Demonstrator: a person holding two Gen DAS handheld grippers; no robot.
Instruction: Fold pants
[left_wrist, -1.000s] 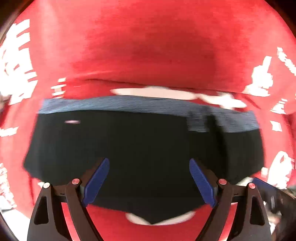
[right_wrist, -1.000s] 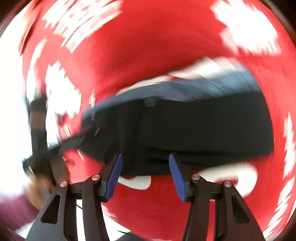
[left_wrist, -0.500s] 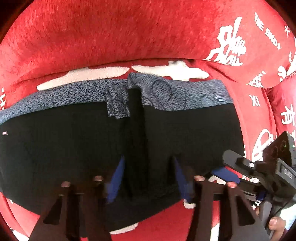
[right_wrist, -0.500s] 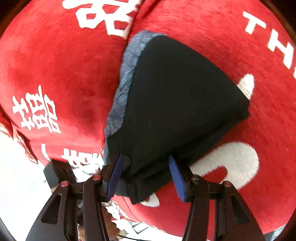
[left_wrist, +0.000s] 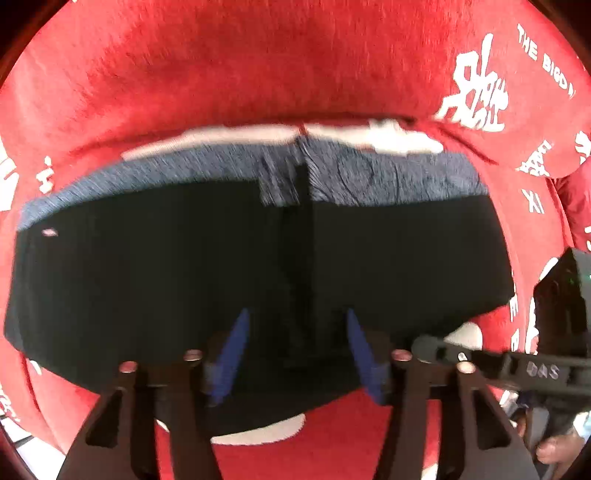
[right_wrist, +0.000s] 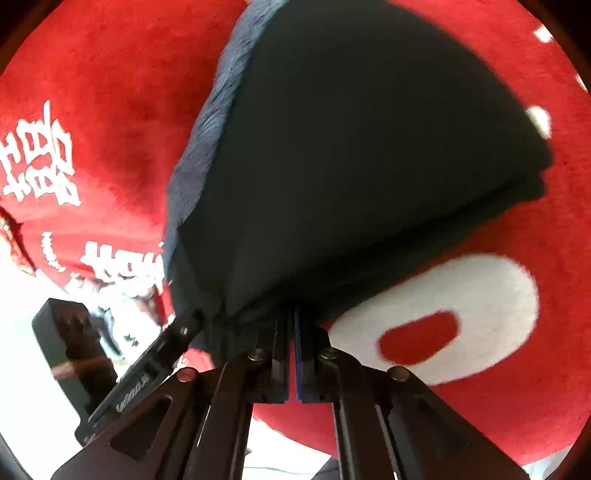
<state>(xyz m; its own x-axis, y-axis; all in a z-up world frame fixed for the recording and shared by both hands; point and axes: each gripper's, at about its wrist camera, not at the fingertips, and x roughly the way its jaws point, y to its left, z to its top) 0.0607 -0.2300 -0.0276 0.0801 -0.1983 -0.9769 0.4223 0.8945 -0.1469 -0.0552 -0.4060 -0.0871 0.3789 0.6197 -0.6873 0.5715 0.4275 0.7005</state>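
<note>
Black pants (left_wrist: 258, 273) with a blue-grey waistband (left_wrist: 369, 177) lie folded flat on a red blanket (left_wrist: 258, 66). My left gripper (left_wrist: 295, 347) is open, its blue pads over the near edge of the pants at the middle fold. In the right wrist view the pants (right_wrist: 369, 147) stretch away from my right gripper (right_wrist: 290, 332), which is shut on their near corner edge. The other gripper's body shows at the right of the left wrist view (left_wrist: 546, 332) and at the lower left of the right wrist view (right_wrist: 66, 343).
The red blanket with white lettering (right_wrist: 443, 314) covers the whole surface under the pants. A white floor or table area (right_wrist: 22, 332) shows past the blanket's edge at the lower left of the right wrist view.
My right gripper has closed on the near corner of the pants. My left gripper has stayed open over the middle fold and shifted slightly; the right gripper has moved closer to it.
</note>
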